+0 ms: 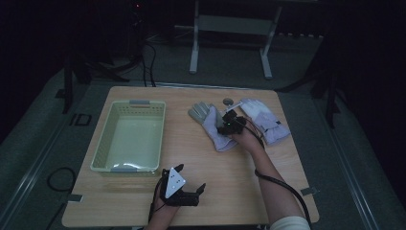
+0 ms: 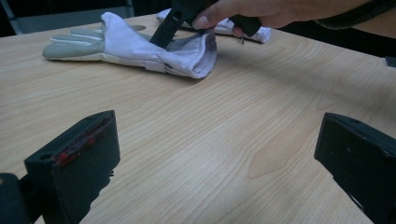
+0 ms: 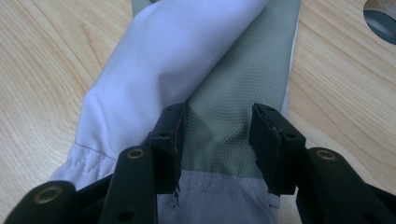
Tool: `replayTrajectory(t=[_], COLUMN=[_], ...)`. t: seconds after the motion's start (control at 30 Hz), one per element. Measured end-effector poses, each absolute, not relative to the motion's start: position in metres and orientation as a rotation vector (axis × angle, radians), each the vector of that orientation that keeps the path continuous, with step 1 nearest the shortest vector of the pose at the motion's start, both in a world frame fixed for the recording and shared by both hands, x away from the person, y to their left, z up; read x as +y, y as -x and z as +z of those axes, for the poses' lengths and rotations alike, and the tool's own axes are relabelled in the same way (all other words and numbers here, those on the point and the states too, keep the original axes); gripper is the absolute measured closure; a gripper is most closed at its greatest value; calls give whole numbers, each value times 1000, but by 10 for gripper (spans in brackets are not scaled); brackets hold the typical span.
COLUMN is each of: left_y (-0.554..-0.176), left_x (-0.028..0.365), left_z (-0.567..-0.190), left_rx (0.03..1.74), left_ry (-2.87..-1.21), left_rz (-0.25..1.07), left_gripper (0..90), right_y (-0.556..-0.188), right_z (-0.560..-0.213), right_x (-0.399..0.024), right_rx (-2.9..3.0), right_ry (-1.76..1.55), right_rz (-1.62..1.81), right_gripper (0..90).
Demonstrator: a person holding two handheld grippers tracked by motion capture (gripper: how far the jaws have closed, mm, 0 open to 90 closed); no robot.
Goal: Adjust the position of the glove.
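Two white and grey gloves lie at the back right of the wooden table (image 1: pixel 230 182). My right gripper (image 1: pixel 222 125) reaches down onto the left glove (image 1: pixel 206 117) near its cuff. In the right gripper view this gripper (image 3: pixel 217 135) is shut on the glove's (image 3: pixel 224 70) grey palm fabric, which puckers between the jaws, and a white fold lies over the left side. The left gripper view shows that glove (image 2: pixel 140 46) with one edge raised. The other glove (image 1: pixel 265 120) lies flat to the right. My left gripper (image 1: pixel 191 176) rests open near the table's front edge, nothing between its jaws (image 2: pixel 217 140).
A pale green plastic basket (image 1: pixel 103 139) stands on the left half of the table. A small round grey disc (image 1: pixel 228 101) lies at the back edge between the gloves. A metal stand and cables sit on the floor beyond the table.
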State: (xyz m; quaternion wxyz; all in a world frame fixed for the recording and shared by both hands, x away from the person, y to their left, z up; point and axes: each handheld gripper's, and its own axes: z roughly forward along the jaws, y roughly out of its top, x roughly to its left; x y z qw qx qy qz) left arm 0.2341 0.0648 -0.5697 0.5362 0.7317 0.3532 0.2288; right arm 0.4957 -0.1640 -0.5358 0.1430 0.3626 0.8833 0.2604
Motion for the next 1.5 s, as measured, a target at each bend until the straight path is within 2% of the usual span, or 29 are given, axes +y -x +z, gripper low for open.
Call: replayTrajectory(t=[0.1,0.23,0.37,0.57,0.73,1.0,1.27,1.5], left_y=[-234,-234,-234,-234,-235,-235,-235,-235], left_x=[65,64,64,64,64,64,64,63], left_z=[-570,-570,-570,-570,-570,-570,-570,-569], left_rx=[840,840,841,844,838,832,838,838], left_ry=[-1743,-1747,-1749,-1748,-1748,-1747,-1746,-1753], left_rz=[546,544,545,547,536,542,542,548], left_gripper=[3,3,3,3,3,3,3,3], right_y=[-495,-494,-489,-475,-455,-407,-373,-375], right_z=[-537,-537,-535,-525,-505,-484,-488,-510], right_x=[-164,-164,-165,-174,-170,-167,-167,-156], right_rx=[2547,2521,2430,2277,2212,2073,2016,2006], right_ry=[-1049,-1103,-1249,-1434,-1456,-1515,-1588,-1602], right_rz=[759,770,837,955,987,1078,1120,1050], right_gripper=[590,786,861,873,874,874,873,872])
